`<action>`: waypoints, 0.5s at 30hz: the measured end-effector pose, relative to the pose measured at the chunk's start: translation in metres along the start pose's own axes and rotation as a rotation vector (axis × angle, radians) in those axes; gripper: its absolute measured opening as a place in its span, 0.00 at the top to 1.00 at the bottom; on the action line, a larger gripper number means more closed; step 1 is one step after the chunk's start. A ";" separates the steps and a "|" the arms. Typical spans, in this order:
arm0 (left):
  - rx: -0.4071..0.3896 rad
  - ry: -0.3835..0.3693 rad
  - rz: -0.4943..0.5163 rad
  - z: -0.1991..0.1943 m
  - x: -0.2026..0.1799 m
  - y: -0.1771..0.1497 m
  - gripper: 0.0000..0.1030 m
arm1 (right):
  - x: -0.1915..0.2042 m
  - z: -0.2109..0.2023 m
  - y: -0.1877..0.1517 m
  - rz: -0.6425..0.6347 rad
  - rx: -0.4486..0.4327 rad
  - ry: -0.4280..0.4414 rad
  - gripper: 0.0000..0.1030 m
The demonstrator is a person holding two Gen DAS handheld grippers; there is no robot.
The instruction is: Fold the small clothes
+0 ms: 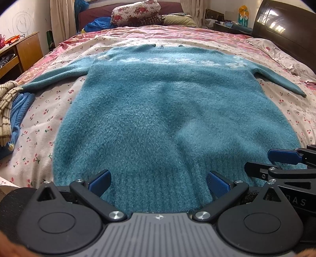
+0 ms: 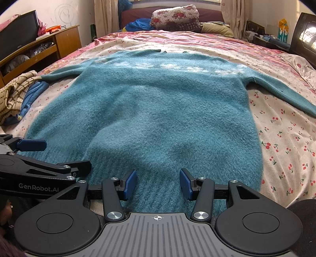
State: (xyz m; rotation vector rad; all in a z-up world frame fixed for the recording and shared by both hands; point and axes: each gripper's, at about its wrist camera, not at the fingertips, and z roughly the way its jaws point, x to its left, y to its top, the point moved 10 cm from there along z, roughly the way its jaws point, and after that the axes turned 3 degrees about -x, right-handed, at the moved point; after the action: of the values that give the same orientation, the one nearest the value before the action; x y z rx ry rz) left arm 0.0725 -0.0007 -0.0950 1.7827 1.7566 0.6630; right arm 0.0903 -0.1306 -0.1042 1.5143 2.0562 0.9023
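Note:
A fuzzy teal sweater [image 1: 158, 110] [image 2: 150, 110] lies flat on the bed, neck at the far end, both sleeves spread sideways. White pattern marks cross its chest. My left gripper [image 1: 158, 178] hangs open over the near hem, with its blue pads [image 1: 99, 182] wide apart and nothing clamped. My right gripper [image 2: 158, 175] is open too, over the hem further right. Each gripper shows in the other's view: the right gripper [image 1: 257, 159] at the right edge, the left gripper [image 2: 67, 155] at the left edge.
The cherry-print sheet [image 1: 49, 110] [image 2: 286, 138] covers the bed. A beige checked knit [image 1: 7, 102] [image 2: 13, 93] and a blue ribbed knit [image 1: 21, 110] [image 2: 33, 93] are piled at the left. A floral quilt [image 2: 173, 16] sits at the far end, a wooden cabinet [image 2: 49, 45] left, a dark headboard [image 1: 286, 29] right.

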 end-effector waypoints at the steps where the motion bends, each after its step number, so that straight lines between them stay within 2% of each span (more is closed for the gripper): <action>1: 0.002 -0.001 -0.001 0.000 0.000 0.000 0.00 | -0.001 0.000 0.000 0.000 0.000 0.000 0.53; 15: 0.005 -0.001 0.000 0.001 -0.002 -0.001 0.00 | -0.001 -0.001 0.000 0.007 -0.008 0.002 0.53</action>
State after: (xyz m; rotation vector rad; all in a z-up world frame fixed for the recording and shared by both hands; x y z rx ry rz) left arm 0.0722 -0.0024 -0.0958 1.7865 1.7587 0.6582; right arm 0.0899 -0.1315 -0.1036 1.5173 2.0480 0.9144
